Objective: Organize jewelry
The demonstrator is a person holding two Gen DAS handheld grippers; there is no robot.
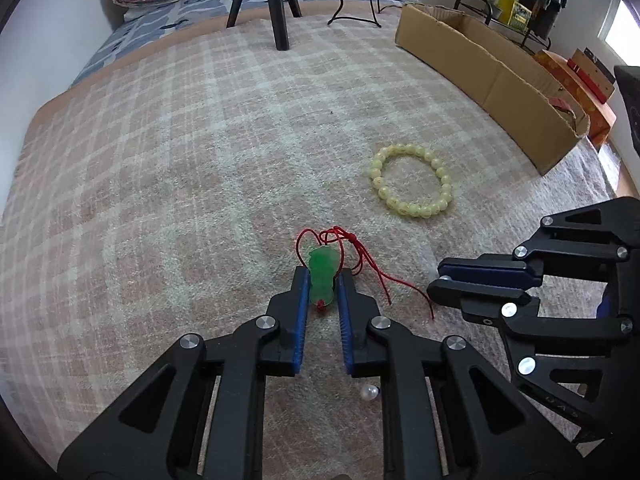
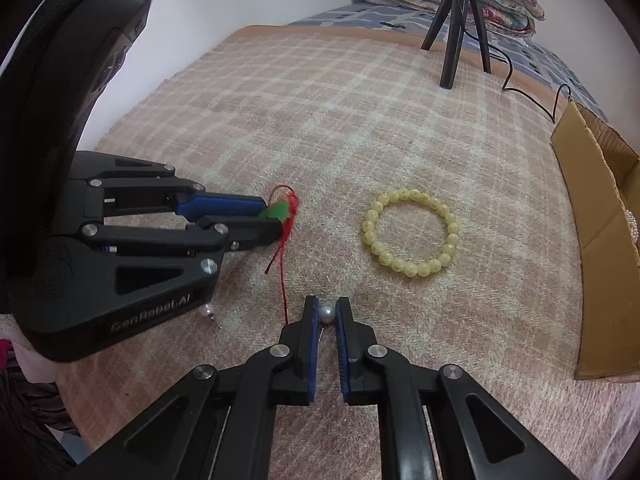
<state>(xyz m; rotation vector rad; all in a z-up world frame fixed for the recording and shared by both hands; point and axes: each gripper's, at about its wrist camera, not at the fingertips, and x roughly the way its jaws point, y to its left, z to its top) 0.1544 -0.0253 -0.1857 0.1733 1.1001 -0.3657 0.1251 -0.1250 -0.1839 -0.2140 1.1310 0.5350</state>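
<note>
Between the blue pads of the left gripper sits a green pendant on a red cord; the pads press its two sides, so it is pinched, low over the plaid blanket. The cord trails loose toward the right gripper, which suggests the grip was taken on the stone itself because thin string would slip from flat pads. The right gripper, nearly pressed together, nips a small pearl stud at its very tips, its post slanting down between the fingers. A narrow tip hold probably suits so small and round a thing, though it could roll out easily.

Beyond both lies a ring of yellow beads, the bracelet, flat on the blanket and untouched. Farther right stands an open cardboard box, likely where the pieces go, since pearls show over its edge.

Only the right view shows that pearl in the jaws, the pearls in the box, and a second stud lying whole just beside the left gripper's body. From the left view the right jaws look simply closed, with their load hidden. That view alone shows the pendant's full shape and how squarely it is held; it gives just a glimpse of the loose stud under its own frame.
</note>
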